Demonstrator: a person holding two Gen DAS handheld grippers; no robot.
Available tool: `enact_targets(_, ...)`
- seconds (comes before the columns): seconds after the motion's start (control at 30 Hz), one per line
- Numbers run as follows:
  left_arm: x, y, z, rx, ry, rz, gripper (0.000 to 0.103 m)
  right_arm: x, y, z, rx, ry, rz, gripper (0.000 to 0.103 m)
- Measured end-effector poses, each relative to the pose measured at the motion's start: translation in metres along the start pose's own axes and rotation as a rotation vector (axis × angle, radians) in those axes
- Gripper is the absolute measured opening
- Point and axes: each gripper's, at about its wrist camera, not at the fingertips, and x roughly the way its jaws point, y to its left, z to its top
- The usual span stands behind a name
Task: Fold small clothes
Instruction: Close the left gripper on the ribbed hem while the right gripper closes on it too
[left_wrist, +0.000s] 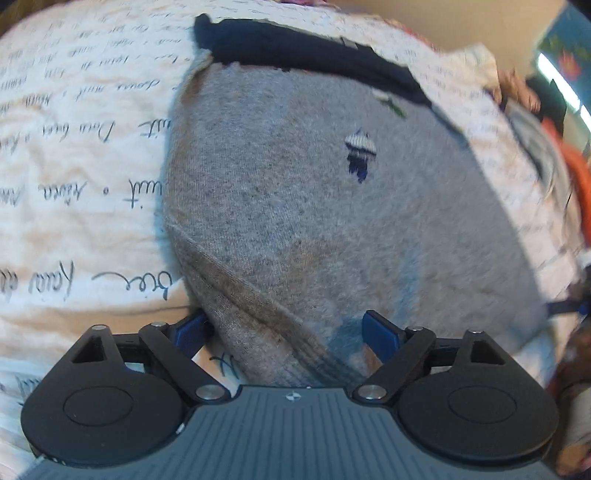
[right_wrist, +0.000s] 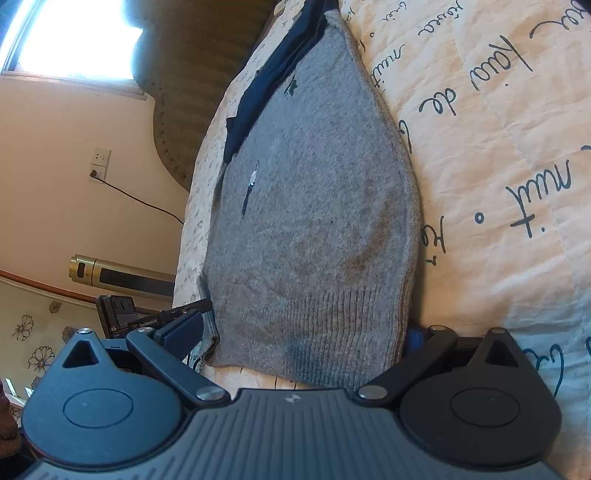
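The grey sweater (left_wrist: 295, 206) lies flat on my bed, on the white quilt (left_wrist: 74, 155) with dark writing all over it. It has a dark blue collar (left_wrist: 303, 51) at the far end and a little blue and white picture (left_wrist: 360, 155) sewn on it. My left hand-held gripper (left_wrist: 286, 332) is over the near hem, its blue fingers (left_wrist: 378, 332) wide apart and pinching nothing. My right hand-held gripper (right_wrist: 295, 336) is spread wide too, with the ribbed hem (right_wrist: 325, 332) lying between its fingers. Past the bed I see a wall plug (right_wrist: 99, 164) and a gold tube (right_wrist: 122, 273).
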Motion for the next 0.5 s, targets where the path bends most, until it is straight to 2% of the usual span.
enact_targets(0.1, -0.006, -0.006, -0.012, 0.117, 0.02, 0.127, 0.087, 0.0, -0.001, -0.001, -0.005, 0.003, 0.005, 0.102)
enact_targets(0.2, -0.019, 0.011, -0.021, 0.083, 0.042, 0.151, 0.084, 0.0, -0.002, -0.002, -0.018, 0.009, 0.008, 0.102)
enact_targets(0.23, -0.026, 0.02, -0.022, 0.04, 0.041, 0.122, 0.085, 0.0, -0.002, -0.002, -0.022, 0.01, 0.01, 0.102)
enact_targets(0.27, -0.032, 0.029, -0.024, -0.02, 0.036, 0.066, 0.079, 0.0, -0.002, -0.002, -0.023, 0.011, 0.012, 0.102)
enact_targets(0.4, -0.034, 0.062, -0.028, -0.295, -0.002, -0.237, 0.081, -0.001, -0.006, -0.001, -0.023, 0.013, 0.036, 0.103)
enact_targets(0.43, -0.029, 0.066, -0.029, -0.349, 0.003, -0.294, 0.081, -0.002, -0.007, 0.0, -0.019, 0.015, 0.042, 0.103)
enact_targets(0.5, -0.022, 0.069, -0.03, -0.408, -0.001, -0.334, 0.08, -0.003, -0.009, 0.001, -0.012, 0.019, 0.049, 0.102)
